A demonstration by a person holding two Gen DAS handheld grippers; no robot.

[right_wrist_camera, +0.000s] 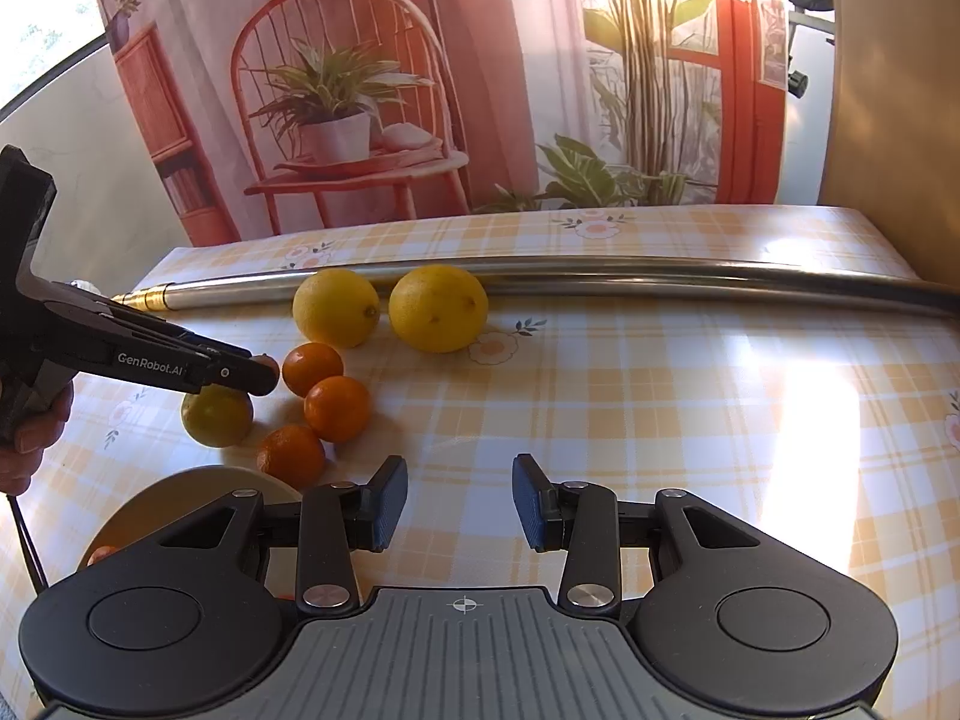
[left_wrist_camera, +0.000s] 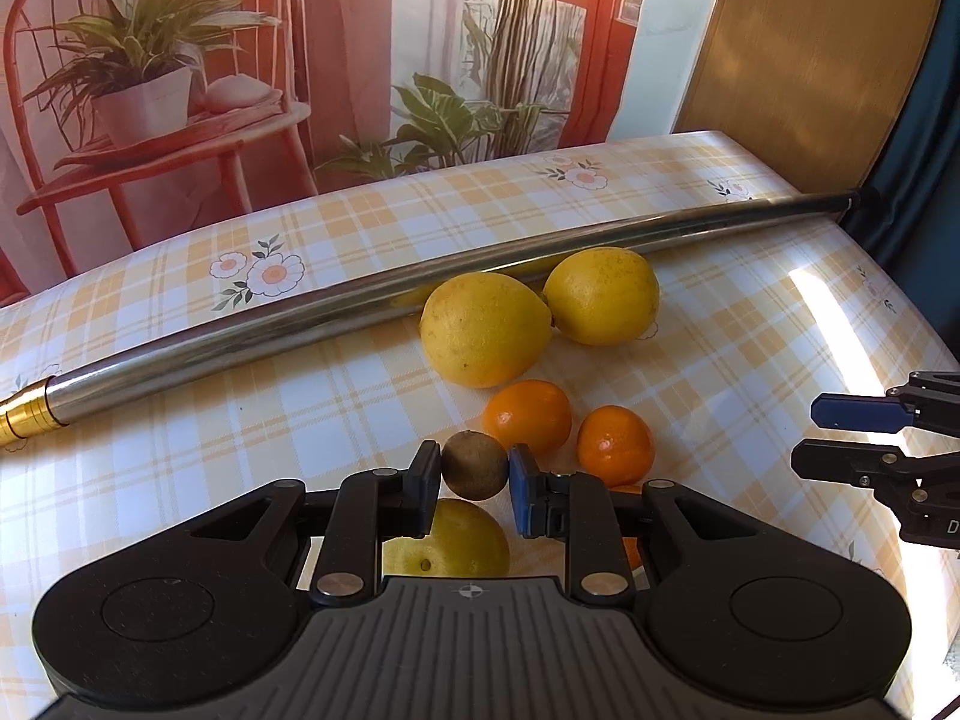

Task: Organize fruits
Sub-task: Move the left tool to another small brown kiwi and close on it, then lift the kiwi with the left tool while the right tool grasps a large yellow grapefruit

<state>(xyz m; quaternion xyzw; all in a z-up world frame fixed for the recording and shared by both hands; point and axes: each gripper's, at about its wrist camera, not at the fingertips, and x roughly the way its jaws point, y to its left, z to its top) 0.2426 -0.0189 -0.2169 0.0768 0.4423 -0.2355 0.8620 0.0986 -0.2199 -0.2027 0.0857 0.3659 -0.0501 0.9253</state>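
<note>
Above the checked tabletop (right_wrist_camera: 600, 396), left tongs (left_wrist_camera: 474, 468) pinch a small round brown fruit (left_wrist_camera: 474, 465) over the oranges; right tongs (right_wrist_camera: 459, 501) gape empty. Its smooth curve might slip out.

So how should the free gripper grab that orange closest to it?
Grip the nearest orange across its round middle, coming from above with the open right gripper. A plate sits close on its left and another orange just behind, so side room looks tight.
</note>
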